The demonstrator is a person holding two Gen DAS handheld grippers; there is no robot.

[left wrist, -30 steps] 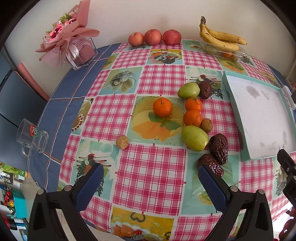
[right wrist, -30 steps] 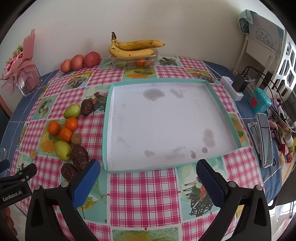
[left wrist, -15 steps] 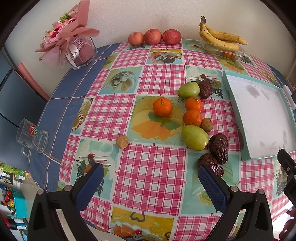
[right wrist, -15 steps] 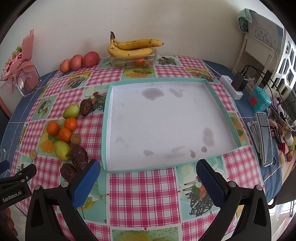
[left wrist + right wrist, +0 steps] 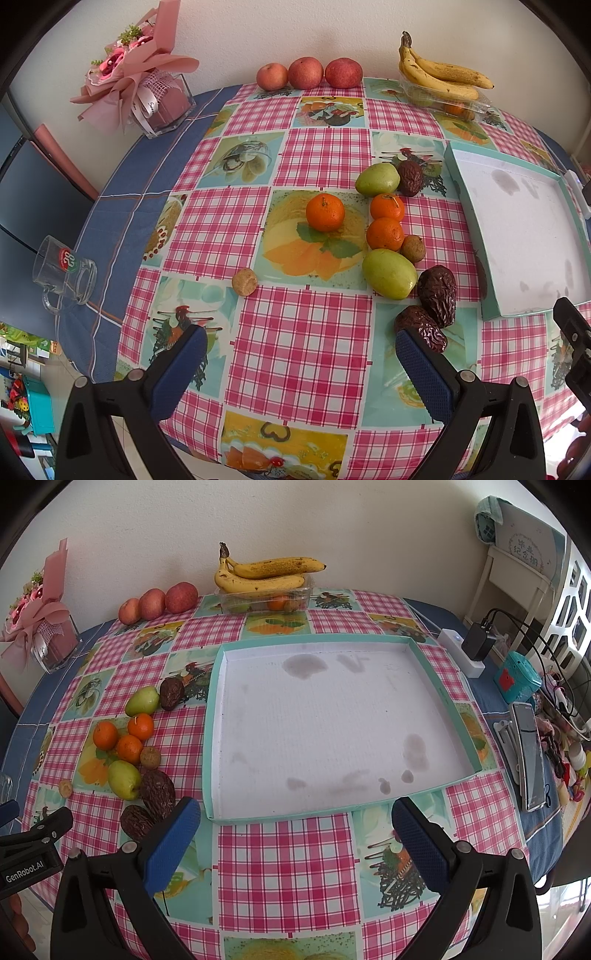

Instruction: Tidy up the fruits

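Observation:
A cluster of loose fruit lies on the checked tablecloth: three oranges (image 5: 325, 212), two green fruits (image 5: 389, 273), three dark wrinkled dates (image 5: 436, 290) and two small brown fruits (image 5: 244, 281). The cluster also shows in the right wrist view (image 5: 127, 748). A shallow teal tray (image 5: 211, 738) with a white floor stands right of it and holds nothing. My left gripper (image 5: 300, 363) is open and empty, near the table's front edge, just short of the dates. My right gripper (image 5: 295, 836) is open and empty in front of the tray.
Three apples (image 5: 306, 72) and bananas (image 5: 439, 75) on a clear plastic box line the back wall. A bouquet in a glass box (image 5: 147, 88) and a glass mug (image 5: 62, 273) sit at the left. Chargers, a phone (image 5: 530, 760) and clutter lie at the right.
The right wrist view has shifted slightly; the tray and fruit sit a little further left in it. The left gripper has barely moved. Both stay open.

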